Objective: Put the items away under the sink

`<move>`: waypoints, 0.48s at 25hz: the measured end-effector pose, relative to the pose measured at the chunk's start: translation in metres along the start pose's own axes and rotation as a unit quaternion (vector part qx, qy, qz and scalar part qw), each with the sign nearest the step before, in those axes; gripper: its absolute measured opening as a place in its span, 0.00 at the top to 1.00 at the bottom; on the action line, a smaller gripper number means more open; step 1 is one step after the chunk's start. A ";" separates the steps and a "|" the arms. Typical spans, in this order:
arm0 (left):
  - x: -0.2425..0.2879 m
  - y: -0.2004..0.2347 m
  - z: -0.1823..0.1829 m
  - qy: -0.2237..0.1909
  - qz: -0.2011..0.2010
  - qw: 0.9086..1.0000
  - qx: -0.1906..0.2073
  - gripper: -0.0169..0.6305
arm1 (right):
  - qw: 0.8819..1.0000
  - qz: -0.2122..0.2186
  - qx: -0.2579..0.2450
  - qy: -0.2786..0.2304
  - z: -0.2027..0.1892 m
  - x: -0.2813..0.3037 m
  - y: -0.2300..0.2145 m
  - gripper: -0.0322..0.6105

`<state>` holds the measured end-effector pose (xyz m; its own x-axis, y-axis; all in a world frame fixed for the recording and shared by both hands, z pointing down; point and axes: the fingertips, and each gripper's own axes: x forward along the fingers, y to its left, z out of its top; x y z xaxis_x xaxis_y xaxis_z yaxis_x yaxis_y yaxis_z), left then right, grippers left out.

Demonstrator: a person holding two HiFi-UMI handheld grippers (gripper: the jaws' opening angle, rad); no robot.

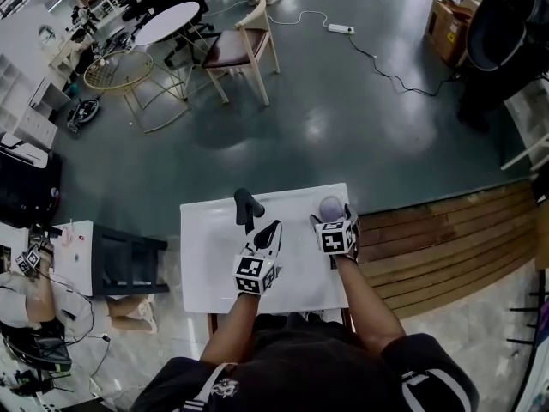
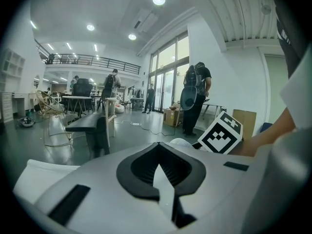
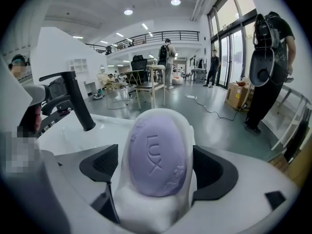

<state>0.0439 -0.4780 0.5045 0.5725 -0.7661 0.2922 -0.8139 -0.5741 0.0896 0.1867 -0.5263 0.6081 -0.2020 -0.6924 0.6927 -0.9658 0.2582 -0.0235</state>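
Note:
A purple bar of soap (image 3: pixel 157 152) lies in a white soap dish (image 3: pixel 146 204) on the white sink counter (image 1: pixel 206 256). My right gripper (image 3: pixel 158 169) stands open around the dish, one pad on each side, close to its walls. From the head view the soap (image 1: pixel 331 206) shows just beyond the right gripper (image 1: pixel 333 217). My left gripper (image 1: pixel 273 227) is shut and empty over the counter, next to the black faucet (image 1: pixel 247 206). In the left gripper view its jaws (image 2: pixel 161 172) meet at the tips, with the faucet (image 2: pixel 95 130) ahead to the left.
The counter's far edge drops to a dark floor. A wooden chair (image 1: pixel 244 45) and a round table (image 1: pixel 167 20) stand beyond. A black stand (image 1: pixel 124 260) is to the left, wooden decking (image 1: pixel 446 239) to the right. A person with a backpack (image 3: pixel 270 57) stands at the right.

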 end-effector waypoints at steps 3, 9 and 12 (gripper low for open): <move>0.002 -0.001 -0.004 0.008 0.002 1.000 0.002 0.97 | 1.000 0.001 -0.006 0.018 -0.005 0.006 -0.002 0.23; 0.000 -0.004 -0.006 0.010 0.000 1.000 0.002 0.97 | 0.999 0.003 -0.013 0.039 -0.010 0.011 -0.003 0.24; -0.002 -0.004 -0.007 0.008 -0.003 1.000 0.001 0.97 | 0.999 0.002 -0.011 0.041 -0.010 0.013 -0.003 0.24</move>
<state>0.0452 -0.4726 0.5101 0.5759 -0.7574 0.3077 -0.8100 -0.5795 0.0895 0.1887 -0.5299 0.6245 -0.1905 -0.6348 0.7488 -0.9610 0.2763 -0.0103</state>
